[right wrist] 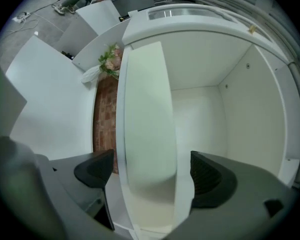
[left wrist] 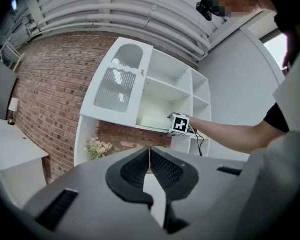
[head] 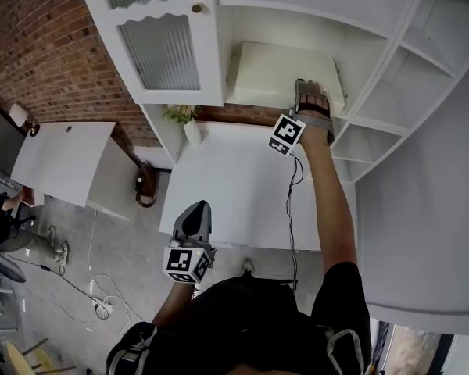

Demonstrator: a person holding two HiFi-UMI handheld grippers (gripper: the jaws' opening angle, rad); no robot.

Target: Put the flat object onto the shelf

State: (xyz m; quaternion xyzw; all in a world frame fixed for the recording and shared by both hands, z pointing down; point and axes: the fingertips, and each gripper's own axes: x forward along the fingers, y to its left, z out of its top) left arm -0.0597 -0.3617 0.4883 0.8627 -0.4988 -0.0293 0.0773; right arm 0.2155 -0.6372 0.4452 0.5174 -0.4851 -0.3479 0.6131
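The flat object (head: 277, 76) is a pale cream board lying in a compartment of the white shelf unit (head: 375, 69). My right gripper (head: 302, 87) reaches into that compartment at the board's near end. In the right gripper view the board (right wrist: 147, 114) runs between the jaws of the right gripper (right wrist: 150, 171), and a gap shows on each side, so neither pad presses on it. My left gripper (head: 195, 213) hangs low over the table's front edge. Its jaws (left wrist: 150, 159) are shut with nothing between them. From the left gripper view the board (left wrist: 152, 121) shows on the shelf.
A ribbed-glass cabinet door (head: 160, 49) stands open left of the compartment. Under the unit stand a small flower vase (head: 189, 127) and a white table (head: 234, 186). A cable (head: 291, 209) trails from the right gripper. A second white table (head: 59, 158) stands at the left.
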